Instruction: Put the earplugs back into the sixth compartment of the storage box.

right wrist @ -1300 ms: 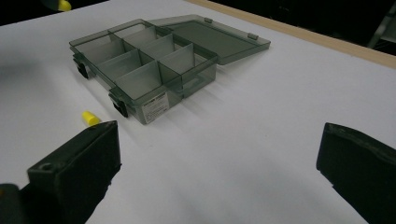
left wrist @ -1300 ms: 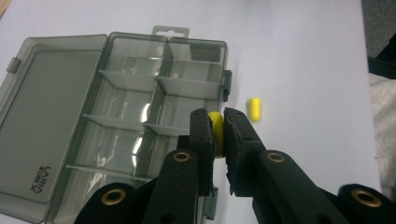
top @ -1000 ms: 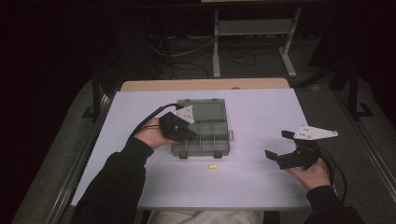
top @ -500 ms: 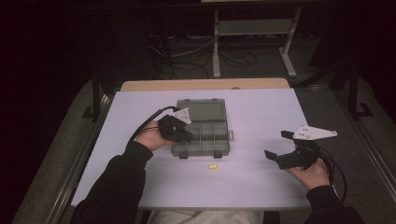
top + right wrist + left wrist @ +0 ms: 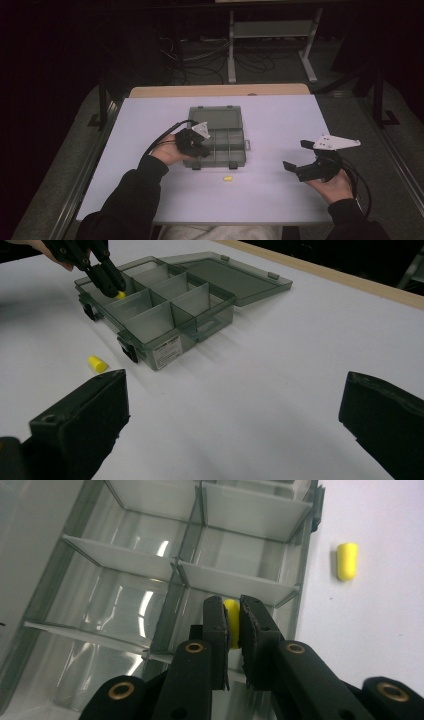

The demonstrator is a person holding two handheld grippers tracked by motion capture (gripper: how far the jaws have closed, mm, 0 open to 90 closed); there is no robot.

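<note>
- Sorting looks like the job here: small yellow plugs go into a box (image 5: 216, 136) with little rooms, and one plug is on its way in.
- The box sits in the middle of the tabletop (image 5: 280, 115). Its lid lies open flat on the far side.
- The left hand-held gripper (image 5: 231, 611) is squeezed tight on a yellow plug (image 5: 231, 620). The jaws are almost together, with the plug pinched between them.
- That plug hangs over a room at the near left corner of the box. From the right gripper view it looks low, just above or inside that room (image 5: 121, 295). I cannot tell if it touches the bottom.
- My guess for the next move: let the jaws go a little so the plug drops into the room, then lift away without bumping the thin walls.
- A second plug (image 5: 227, 178) lies on the tabletop, just near the box on its near side. It lies on its side. I think it gets picked up after this one.
- The right hand-held gripper (image 5: 304, 159) is wide open and holds nothing. It hovers over the right side of the tabletop, well apart from the box, with its jaws pointing left.
- A person's left hand (image 5: 167, 152) holds the left one, with a dark sleeve behind it.
</note>
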